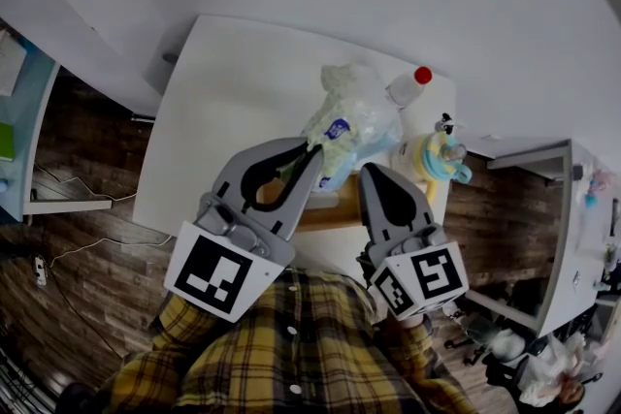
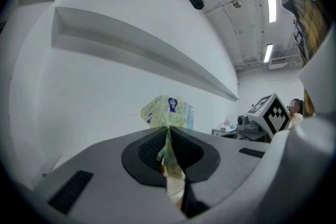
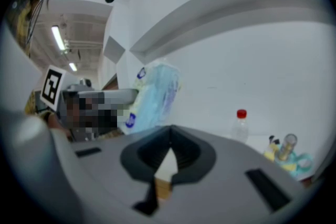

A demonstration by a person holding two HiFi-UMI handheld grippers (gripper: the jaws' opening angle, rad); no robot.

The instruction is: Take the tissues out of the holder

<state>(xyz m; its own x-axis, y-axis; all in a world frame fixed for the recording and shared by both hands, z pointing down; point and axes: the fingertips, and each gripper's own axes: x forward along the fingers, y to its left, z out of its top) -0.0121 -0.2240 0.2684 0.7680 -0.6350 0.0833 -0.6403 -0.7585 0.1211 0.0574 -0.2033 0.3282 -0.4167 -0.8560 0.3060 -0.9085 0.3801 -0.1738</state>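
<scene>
A soft tissue pack in pale yellow-green and blue wrapping hangs lifted above the wooden holder near the table's front edge. My left gripper is shut on the pack's lower corner. In the left gripper view a fold of the wrapping is pinched between the pads, and the tissue pack stands just beyond my left gripper. My right gripper hovers to the pack's right, shut and empty. In the right gripper view the tissue pack hangs left of my right gripper.
A clear bottle with a red cap lies behind the pack on the white table. A yellow and blue toy-like object stands at the table's right edge. The bottle and the toy also show in the right gripper view.
</scene>
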